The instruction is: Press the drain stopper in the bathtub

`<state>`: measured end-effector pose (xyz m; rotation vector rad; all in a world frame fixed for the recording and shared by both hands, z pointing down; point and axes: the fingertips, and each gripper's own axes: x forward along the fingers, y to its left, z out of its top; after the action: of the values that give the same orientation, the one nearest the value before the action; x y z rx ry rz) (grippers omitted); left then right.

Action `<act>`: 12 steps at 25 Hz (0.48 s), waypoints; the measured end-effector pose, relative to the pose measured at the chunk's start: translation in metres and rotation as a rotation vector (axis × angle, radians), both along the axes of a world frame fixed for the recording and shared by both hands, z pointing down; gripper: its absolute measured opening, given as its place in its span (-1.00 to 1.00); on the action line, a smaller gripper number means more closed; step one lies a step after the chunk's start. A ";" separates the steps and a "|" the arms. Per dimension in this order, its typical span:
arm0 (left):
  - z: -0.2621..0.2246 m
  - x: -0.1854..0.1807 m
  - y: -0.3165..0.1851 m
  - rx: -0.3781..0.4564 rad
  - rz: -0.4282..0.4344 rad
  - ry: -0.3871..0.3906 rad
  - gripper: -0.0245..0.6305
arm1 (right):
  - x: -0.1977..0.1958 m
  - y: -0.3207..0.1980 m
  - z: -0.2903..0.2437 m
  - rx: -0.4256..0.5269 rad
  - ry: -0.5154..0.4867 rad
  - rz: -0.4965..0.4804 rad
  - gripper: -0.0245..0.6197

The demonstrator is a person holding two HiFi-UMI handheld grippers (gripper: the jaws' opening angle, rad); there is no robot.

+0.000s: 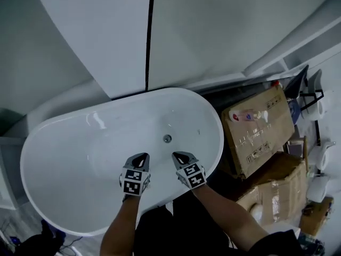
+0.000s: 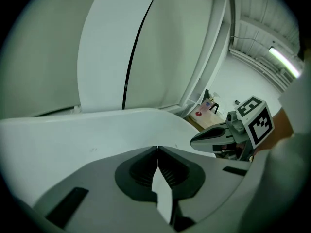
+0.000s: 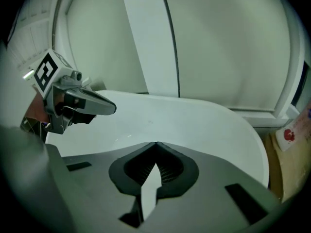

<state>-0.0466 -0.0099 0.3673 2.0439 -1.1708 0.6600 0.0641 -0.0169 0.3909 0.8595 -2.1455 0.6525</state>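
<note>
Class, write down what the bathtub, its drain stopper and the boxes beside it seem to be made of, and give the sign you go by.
Bathtub: glossy white, likely acrylic or enamel; light glints on its smooth curved wall.
Drain stopper: probably metal; a small grey shiny disc, too small to be sure.
Boxes: brown matt cardboard, with printed marks and straight folded edges.

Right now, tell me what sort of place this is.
Probably a storeroom or warehouse, not a finished bathroom: a freestanding white bathtub stands beside cardboard boxes, with large white panels behind.
</note>
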 end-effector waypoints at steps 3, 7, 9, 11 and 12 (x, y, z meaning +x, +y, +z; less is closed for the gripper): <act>-0.045 -0.008 0.011 0.052 0.003 -0.012 -0.87 | 0.007 0.019 -0.044 0.027 -0.023 0.034 -0.89; -0.097 -0.012 0.024 0.118 0.009 -0.023 -0.87 | 0.018 0.035 -0.101 0.074 -0.055 0.056 -0.89; -0.119 -0.014 0.033 0.141 0.012 -0.027 -0.87 | 0.018 0.043 -0.130 0.099 -0.083 0.060 -0.89; -0.138 -0.019 0.038 0.163 0.001 -0.026 -0.87 | 0.014 0.046 -0.157 0.134 -0.117 0.052 -0.89; -0.148 -0.020 0.040 0.174 -0.006 -0.021 -0.87 | 0.014 0.048 -0.171 0.155 -0.130 0.044 -0.89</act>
<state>-0.0669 0.0300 0.2193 2.1805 -1.2852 0.5965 0.0777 0.0309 0.2197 0.9733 -2.3234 0.5835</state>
